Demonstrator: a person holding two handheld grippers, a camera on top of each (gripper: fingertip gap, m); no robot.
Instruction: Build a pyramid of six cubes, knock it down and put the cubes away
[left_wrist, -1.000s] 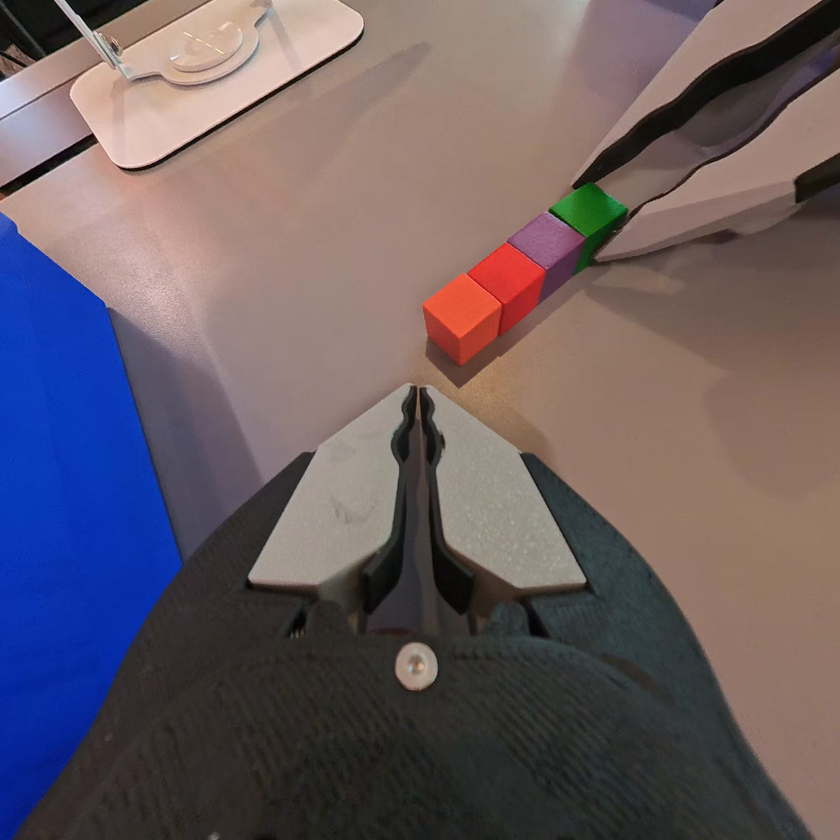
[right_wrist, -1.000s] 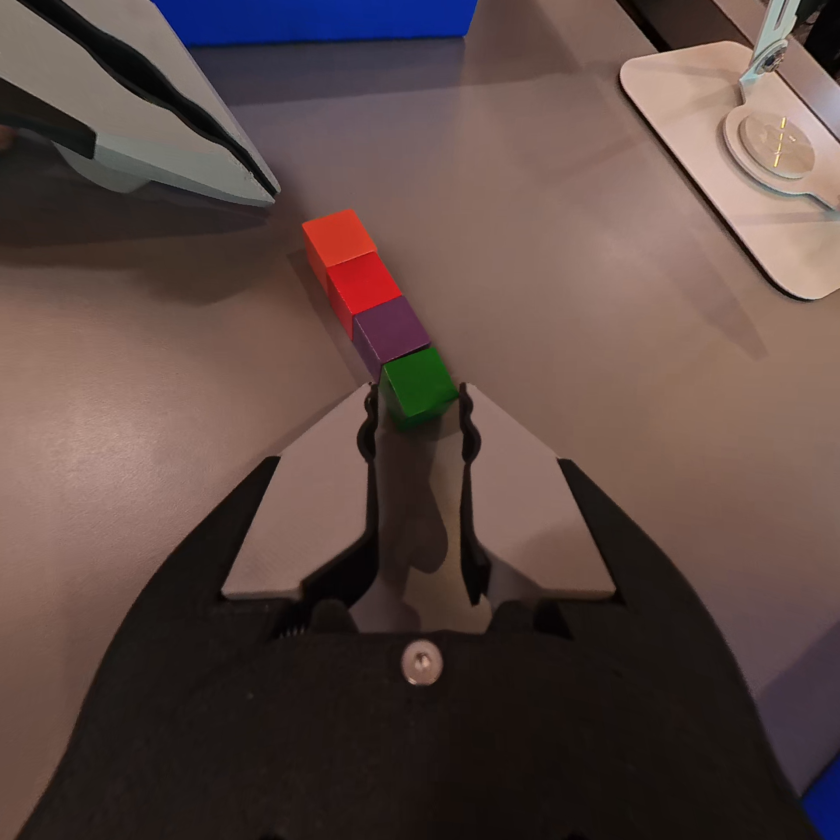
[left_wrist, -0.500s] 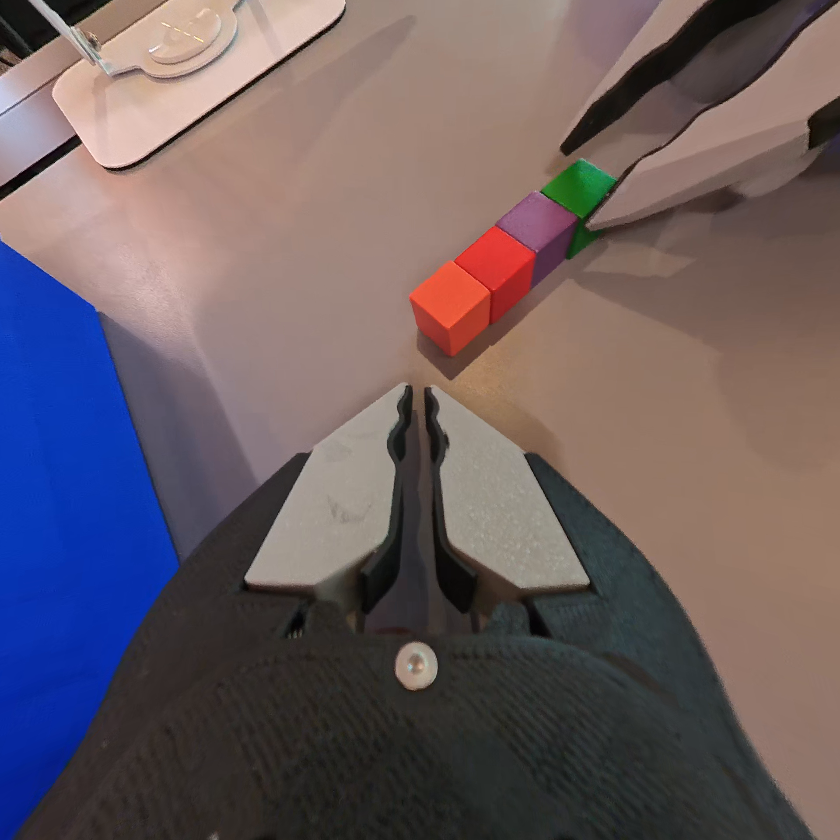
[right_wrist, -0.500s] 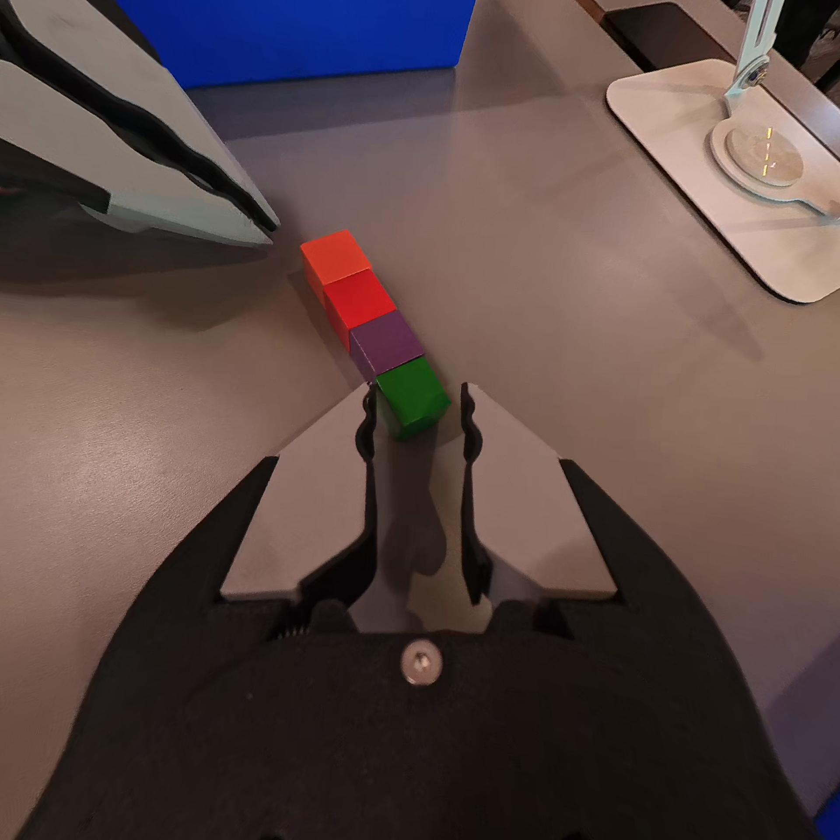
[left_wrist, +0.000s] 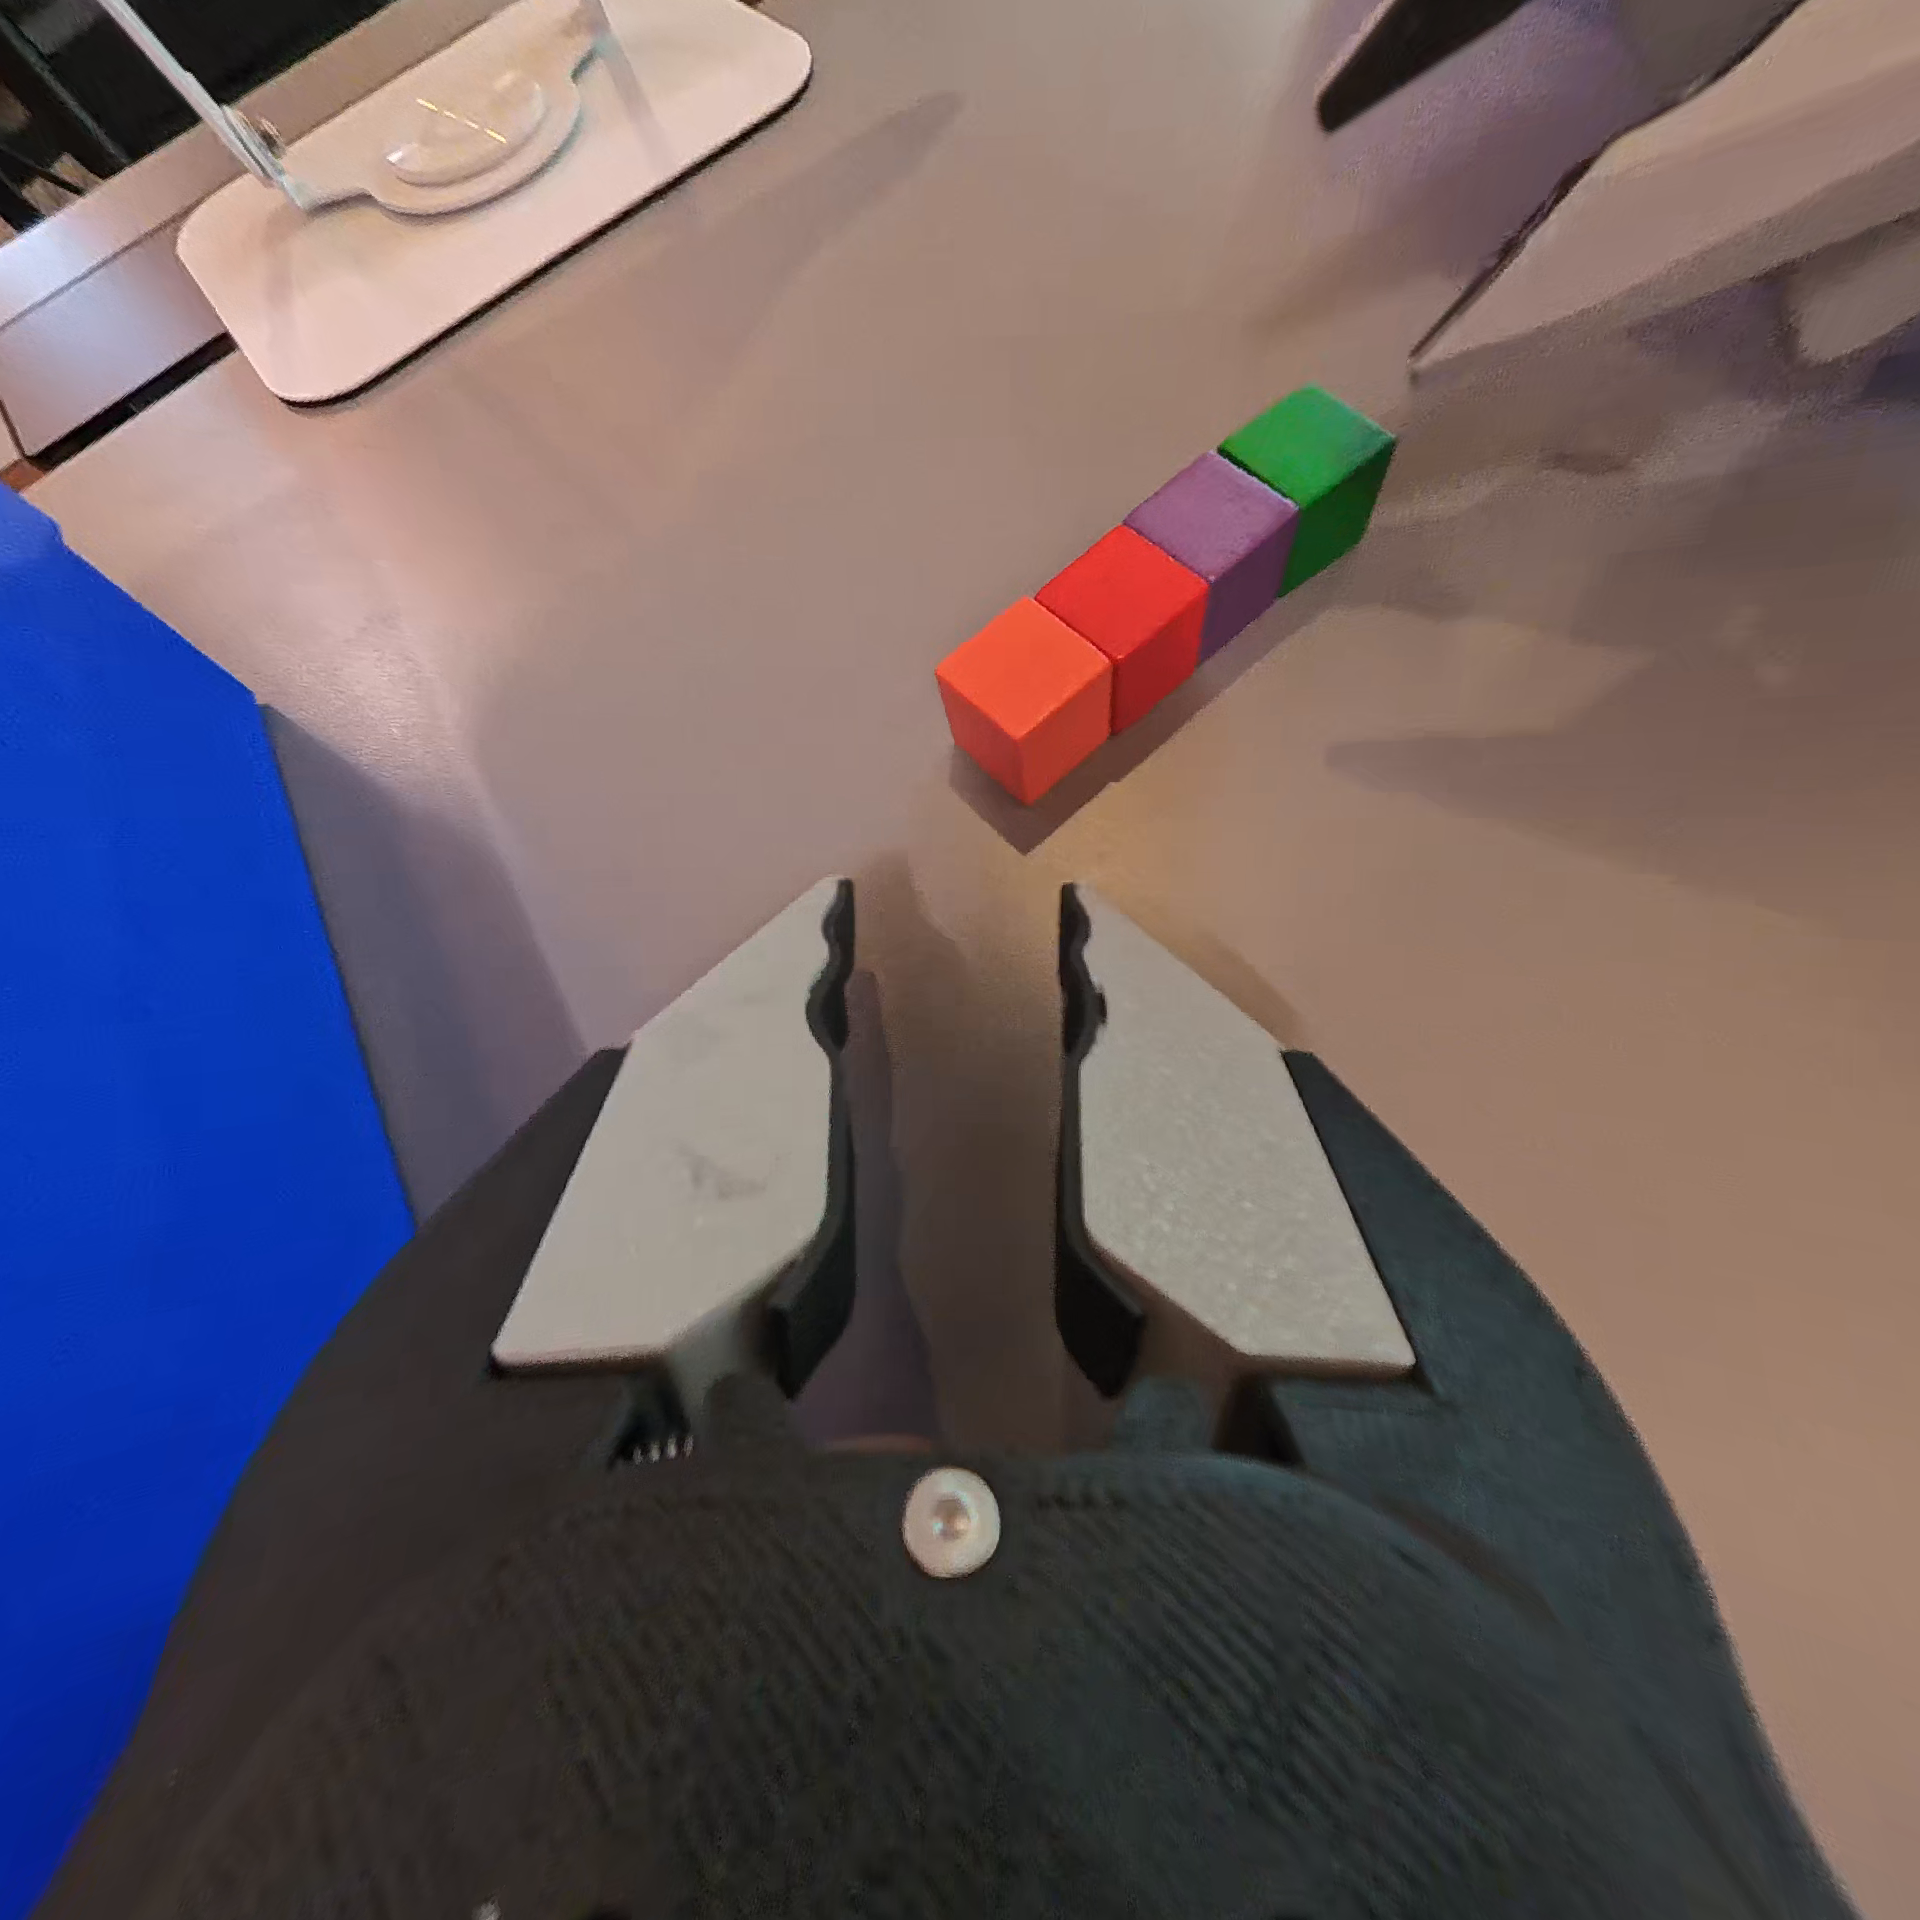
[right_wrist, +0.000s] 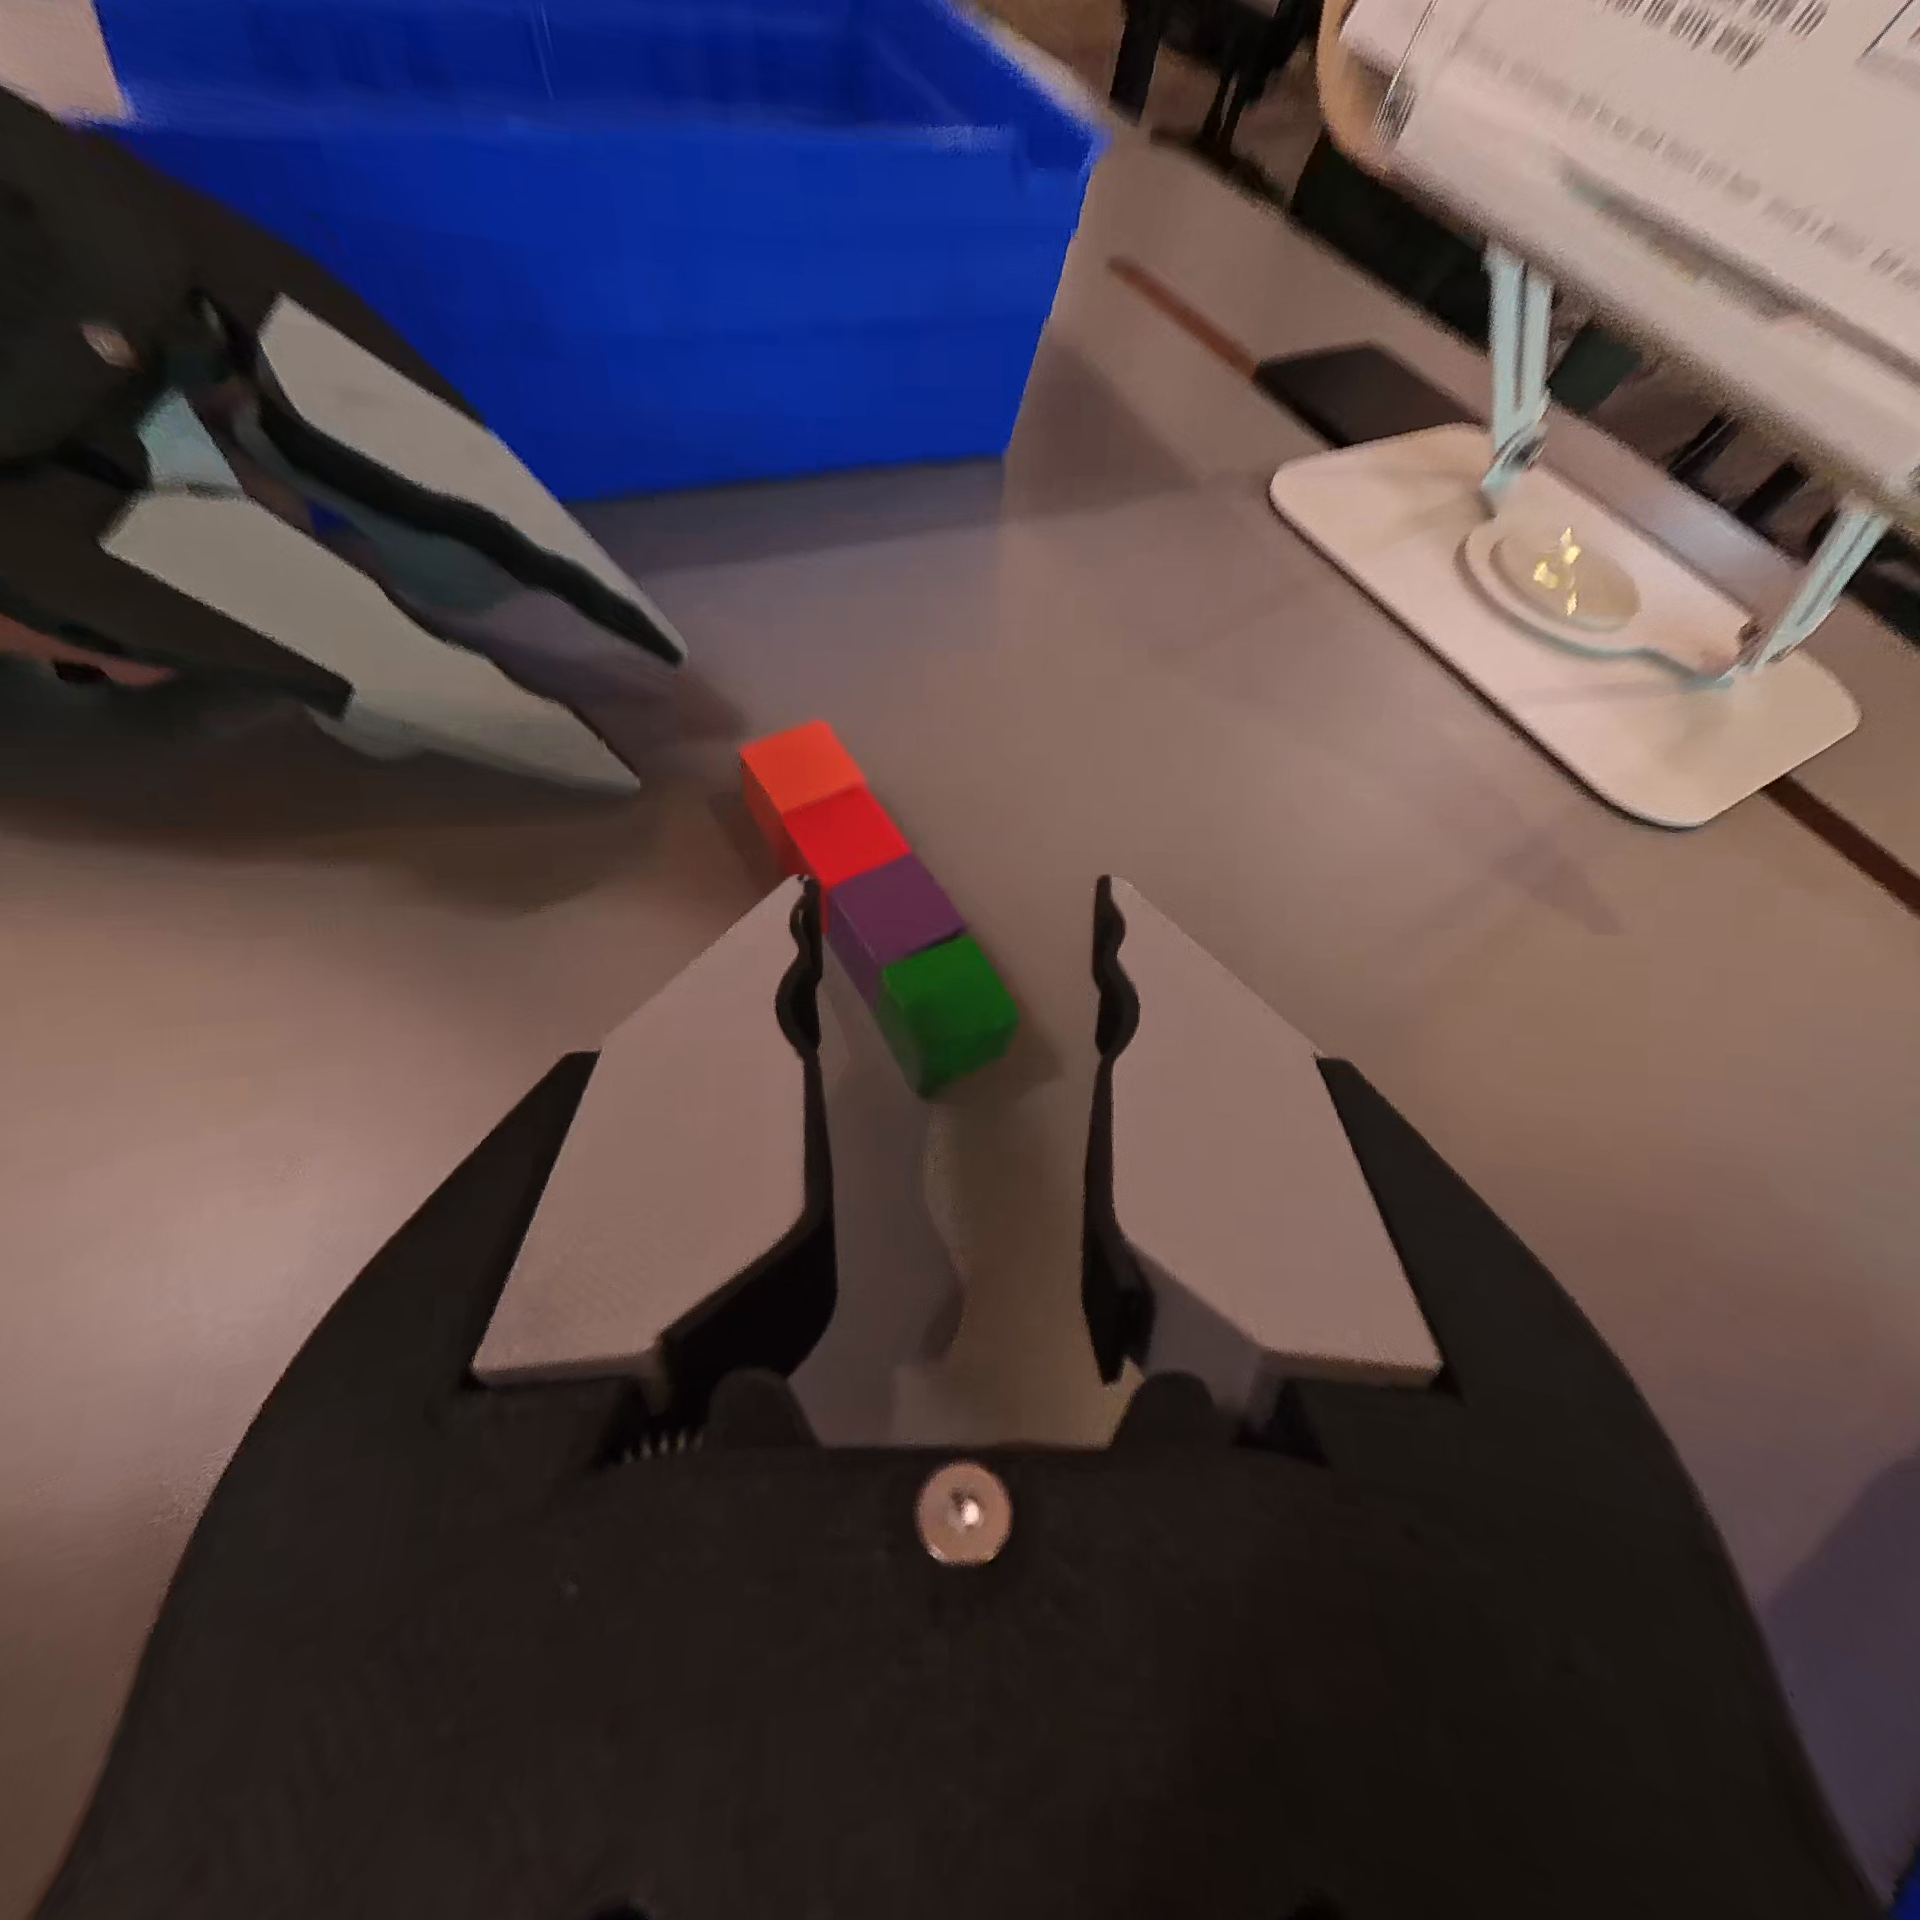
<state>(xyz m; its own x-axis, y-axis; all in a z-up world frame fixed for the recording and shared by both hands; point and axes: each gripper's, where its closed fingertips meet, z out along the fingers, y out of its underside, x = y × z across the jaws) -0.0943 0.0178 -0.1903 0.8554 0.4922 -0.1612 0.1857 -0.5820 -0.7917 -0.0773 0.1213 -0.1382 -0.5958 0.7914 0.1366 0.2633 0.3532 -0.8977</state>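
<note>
Cubes, namely orange (left_wrist: 1023, 691), red (left_wrist: 1132, 618), purple (left_wrist: 1216, 530) and green (left_wrist: 1311, 457), lie touching in one row on the table (left_wrist: 1455, 1039); left tongs (left_wrist: 956, 904) and right tongs (right_wrist: 951, 899) spread, holding nothing; base-laying judged underway, further cubes needed next.

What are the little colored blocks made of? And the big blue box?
The four cubes, orange cube, red cube, purple cube and green cube, look like painted wood: matte, even color, crisp edges, no shine. They could be plastic instead; the pictures cannot settle it. The blue bin looks like molded plastic: smooth, uniform color, thick rim.
</note>
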